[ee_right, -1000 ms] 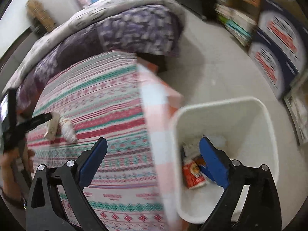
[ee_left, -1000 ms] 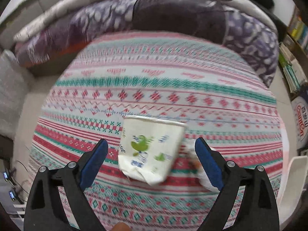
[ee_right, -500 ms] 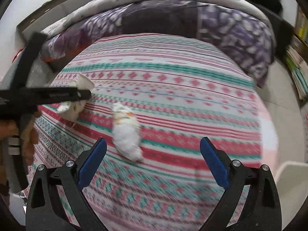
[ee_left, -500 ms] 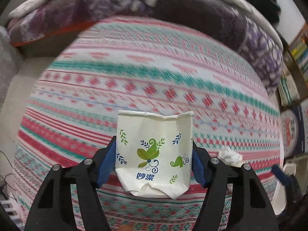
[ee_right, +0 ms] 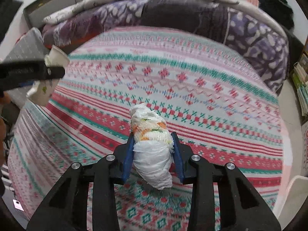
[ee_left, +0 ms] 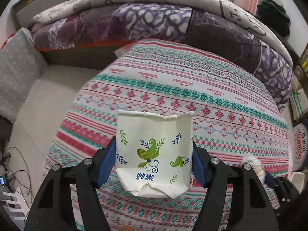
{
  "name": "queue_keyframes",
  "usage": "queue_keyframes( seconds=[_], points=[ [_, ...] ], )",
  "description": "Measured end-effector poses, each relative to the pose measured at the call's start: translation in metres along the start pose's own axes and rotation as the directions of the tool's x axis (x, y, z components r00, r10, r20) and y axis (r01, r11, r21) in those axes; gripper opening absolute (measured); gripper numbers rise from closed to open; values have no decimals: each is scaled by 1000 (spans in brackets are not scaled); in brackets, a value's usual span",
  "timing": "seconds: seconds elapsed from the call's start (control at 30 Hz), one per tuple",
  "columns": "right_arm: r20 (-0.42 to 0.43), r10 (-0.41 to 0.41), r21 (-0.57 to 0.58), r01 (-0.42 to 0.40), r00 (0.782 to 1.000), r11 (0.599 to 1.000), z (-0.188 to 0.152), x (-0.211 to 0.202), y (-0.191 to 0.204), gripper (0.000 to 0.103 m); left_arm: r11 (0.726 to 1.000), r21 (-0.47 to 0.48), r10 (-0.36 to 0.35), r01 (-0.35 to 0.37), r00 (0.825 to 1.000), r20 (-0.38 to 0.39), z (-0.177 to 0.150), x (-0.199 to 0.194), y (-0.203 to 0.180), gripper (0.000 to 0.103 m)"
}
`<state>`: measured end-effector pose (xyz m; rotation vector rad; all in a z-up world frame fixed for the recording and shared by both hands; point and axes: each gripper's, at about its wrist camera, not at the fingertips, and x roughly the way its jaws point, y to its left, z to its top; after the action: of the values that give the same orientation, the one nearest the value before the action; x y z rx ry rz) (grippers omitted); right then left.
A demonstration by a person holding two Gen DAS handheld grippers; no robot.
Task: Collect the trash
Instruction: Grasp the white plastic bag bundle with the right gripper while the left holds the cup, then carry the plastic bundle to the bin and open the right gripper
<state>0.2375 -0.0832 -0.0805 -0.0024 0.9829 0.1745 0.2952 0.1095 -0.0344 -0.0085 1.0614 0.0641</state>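
My left gripper (ee_left: 154,157) is shut on a crushed cream paper cup (ee_left: 154,152) with green leaf prints, held above the patterned bedspread (ee_left: 192,88). The cup also shows in the right wrist view (ee_right: 48,77), at the far left in the left gripper's black fingers (ee_right: 32,72). My right gripper (ee_right: 153,152) is shut on a crumpled white tissue wad (ee_right: 152,144) with orange and green marks, just over the bedspread (ee_right: 192,77). In the left wrist view the wad (ee_left: 252,163) and the right gripper's blue pad show at the right edge.
A folded purple and grey quilt (ee_left: 154,21) lies across the far end of the bed. A grey pillow (ee_left: 15,73) sits at the left. The white bin's rim (ee_right: 294,192) shows at the lower right. Bookshelves (ee_right: 302,88) stand at the right.
The left gripper closed on the paper cup and lifted it. The right gripper swung from the bin to the bed and closed on the tissue wad.
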Motion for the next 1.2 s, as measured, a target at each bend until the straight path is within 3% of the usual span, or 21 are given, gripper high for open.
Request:
queue_keyframes(
  seconds=[0.2, 0.37, 0.53, 0.7, 0.9, 1.1, 1.2],
  points=[
    [58, 14, 36, -16, 998, 999, -1, -61, 4, 35, 1000, -4, 30, -30, 999, 41, -14, -43, 2, 67],
    [68, 11, 65, -15, 998, 998, -17, -106, 3, 35, 999, -39, 38, -37, 999, 28, -41, -76, 0, 67],
    [71, 17, 101, -25, 997, 995, -34, -136, -4, 35, 997, -64, 34, -33, 999, 22, -70, -109, -2, 67],
    [96, -2, 111, -8, 995, 994, -48, -155, -19, 35, 999, -42, 8, -5, 998, 67, -93, -141, -20, 69],
    [173, -61, 165, 32, 983, 986, -63, -161, -51, 35, 999, 14, -32, 31, 992, 118, -113, -135, -47, 69],
    [178, -71, 260, 23, 982, 965, -65, -164, -82, 35, 996, 85, -19, 3, 982, 188, -109, -136, -72, 69],
    [174, -83, 283, 31, 981, 959, -67, -166, -91, 35, 995, 98, -46, 28, 981, 188, -107, -134, -82, 69]
  ],
)
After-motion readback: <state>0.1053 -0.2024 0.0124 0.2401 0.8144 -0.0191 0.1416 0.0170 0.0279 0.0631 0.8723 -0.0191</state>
